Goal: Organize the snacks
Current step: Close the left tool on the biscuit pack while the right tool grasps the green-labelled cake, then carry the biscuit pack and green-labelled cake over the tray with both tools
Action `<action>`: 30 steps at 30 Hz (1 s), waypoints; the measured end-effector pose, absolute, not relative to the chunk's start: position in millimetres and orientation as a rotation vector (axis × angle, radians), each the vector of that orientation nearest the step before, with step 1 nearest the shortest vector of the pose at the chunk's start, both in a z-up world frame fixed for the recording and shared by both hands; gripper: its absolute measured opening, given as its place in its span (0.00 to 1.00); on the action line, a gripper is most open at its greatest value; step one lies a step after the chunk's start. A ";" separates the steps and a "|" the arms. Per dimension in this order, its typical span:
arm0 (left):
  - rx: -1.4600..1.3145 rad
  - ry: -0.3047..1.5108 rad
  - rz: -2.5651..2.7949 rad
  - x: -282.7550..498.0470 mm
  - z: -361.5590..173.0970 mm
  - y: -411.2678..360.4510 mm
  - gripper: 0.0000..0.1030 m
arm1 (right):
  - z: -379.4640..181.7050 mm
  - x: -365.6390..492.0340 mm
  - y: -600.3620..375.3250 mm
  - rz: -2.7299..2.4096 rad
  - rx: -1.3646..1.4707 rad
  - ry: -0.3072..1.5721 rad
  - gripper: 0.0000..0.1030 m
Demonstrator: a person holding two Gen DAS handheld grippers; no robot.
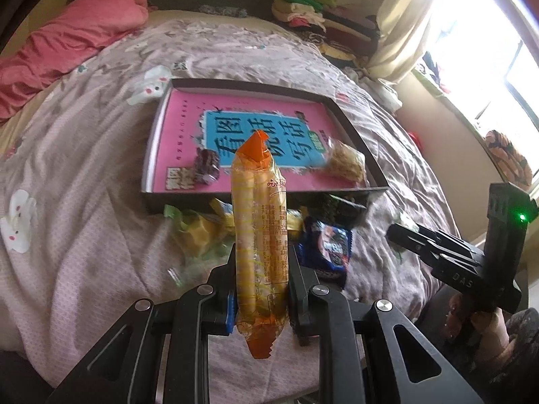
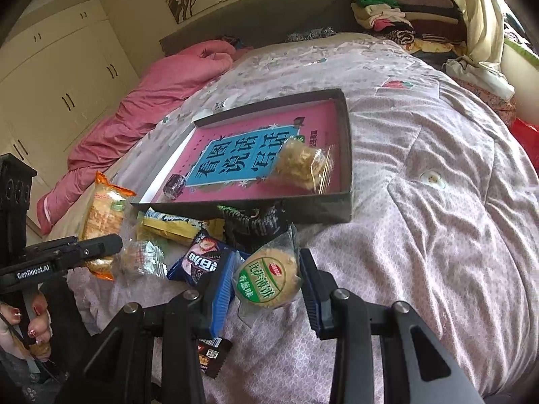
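- Left gripper (image 1: 261,269), bottom centre of the left wrist view: jaws clamped on the orange cracker pack (image 1: 260,235), gripped at its lower half, pack standing upright, top tail pointing toward the tray.
- Right gripper (image 2: 266,282), bottom centre of the right wrist view: jaws closed on the round biscuit pack (image 2: 267,277) with the green label, held by its edges, clear of the bed.
- Tray (image 1: 370,155), dark shallow box in mid frame on the bedspread (image 1: 84,168); pink book (image 1: 182,128) lines its floor.
- Already in tray: purple candy (image 1: 207,166) at lower left corner, clear bag of pale crackers (image 1: 347,161) at lower right side.
- Loose pile just below the tray's near wall: yellow-green wrapper (image 1: 198,232), blue cookie pack (image 1: 331,245), dark patterned pack (image 2: 252,222); small dark sachet (image 2: 212,353) lies near the bottom of the right view.
- Step, my read: both snacks picked and in carry, neither over the tray yet.
- Next move likely: bring each pack forward over the near wall to bare pink floor, centre looks free, then open the jaws. Keep the two grippers apart, and lower the long pack flat so it doesn't tip onto the candy.
- Pile leftovers still to do; task looks early-to-mid.
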State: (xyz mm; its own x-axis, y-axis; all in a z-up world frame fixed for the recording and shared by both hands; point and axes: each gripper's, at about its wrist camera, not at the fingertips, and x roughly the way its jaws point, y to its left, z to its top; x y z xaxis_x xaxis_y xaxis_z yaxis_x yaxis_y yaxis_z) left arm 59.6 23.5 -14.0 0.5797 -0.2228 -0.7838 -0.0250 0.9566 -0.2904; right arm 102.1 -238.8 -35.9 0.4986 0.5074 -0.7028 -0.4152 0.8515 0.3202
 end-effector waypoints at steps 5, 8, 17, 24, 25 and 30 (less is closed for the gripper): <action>-0.301 0.925 -0.082 61.2 -9.8 39.0 0.22 | -29.1 103.7 -240.6 0.549 0.114 0.862 0.37; -0.311 0.911 -0.060 62.2 -7.3 47.9 0.22 | -24.8 105.5 -241.0 0.545 0.113 0.846 0.37; -0.333 0.879 -0.009 73.0 -1.4 69.7 0.22 | -16.1 114.7 -239.8 0.534 0.121 0.815 0.37; -0.333 0.854 0.013 94.7 -1.4 80.5 0.22 | -10.2 123.1 -238.0 0.523 0.117 0.787 0.37; -0.333 0.852 0.014 98.8 -2.3 81.8 0.22 | -9.6 124.4 -237.9 0.523 0.119 0.784 0.37; -0.326 0.858 0.032 117.0 -10.5 87.0 0.22 | -7.0 128.6 -239.3 0.512 0.121 0.771 0.37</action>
State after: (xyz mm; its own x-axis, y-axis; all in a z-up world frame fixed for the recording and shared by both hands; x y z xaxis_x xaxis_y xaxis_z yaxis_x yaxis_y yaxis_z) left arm 117.0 87.0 -10.5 0.6569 -0.1024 -0.7470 -0.1582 0.9500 -0.2693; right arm 128.6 -239.3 -7.0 0.6021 0.4839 -0.6351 -0.3973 0.8715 0.2874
